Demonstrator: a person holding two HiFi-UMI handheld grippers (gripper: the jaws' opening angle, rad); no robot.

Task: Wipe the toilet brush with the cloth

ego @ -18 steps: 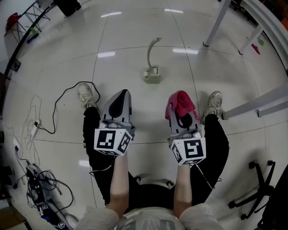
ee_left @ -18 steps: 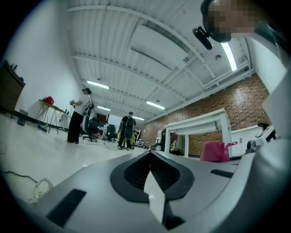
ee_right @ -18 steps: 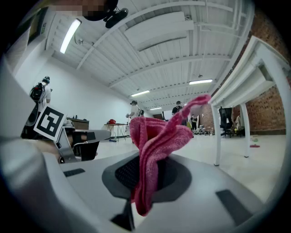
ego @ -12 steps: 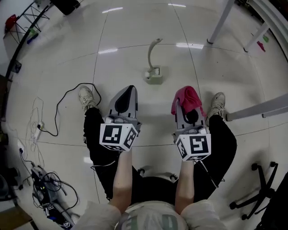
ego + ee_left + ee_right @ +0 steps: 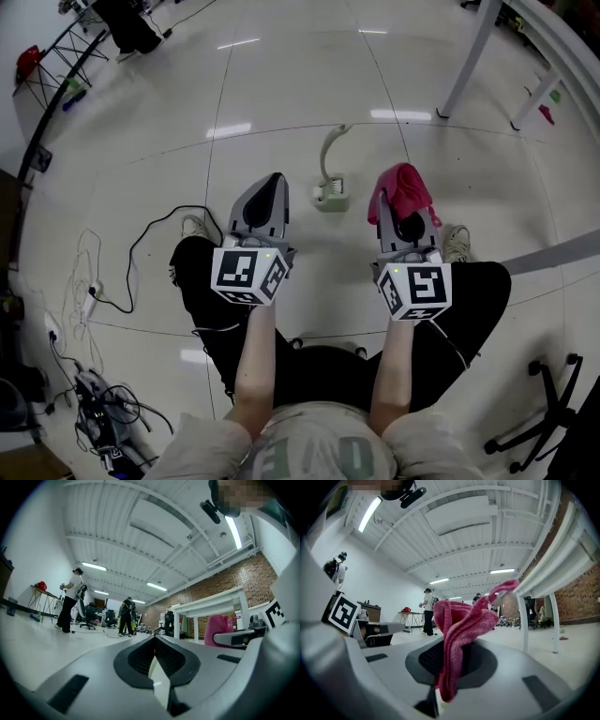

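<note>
A pale toilet brush [image 5: 330, 159] with a curved handle stands in its holder [image 5: 331, 194] on the floor, ahead of and between my two grippers. My right gripper [image 5: 405, 184] is shut on a pink cloth [image 5: 403, 187], which bunches out past its tip; in the right gripper view the cloth [image 5: 457, 634] hangs pinched between the jaws. My left gripper [image 5: 273, 182] is shut with nothing in it, its jaws meeting at the tip [image 5: 153, 639]. Both grippers are held level above the person's lap, short of the brush.
White table legs [image 5: 466, 61] rise at the upper right. A black cable [image 5: 150, 234] and a power strip [image 5: 90, 298] lie on the floor at left. An office chair base [image 5: 544, 403] is at the lower right. People [image 5: 70, 602] stand far across the room.
The head view has shifted, so the brush now sits lower in the picture and nearer the gripper tips. Both grippers stay shut, the cloth still in the right one.
</note>
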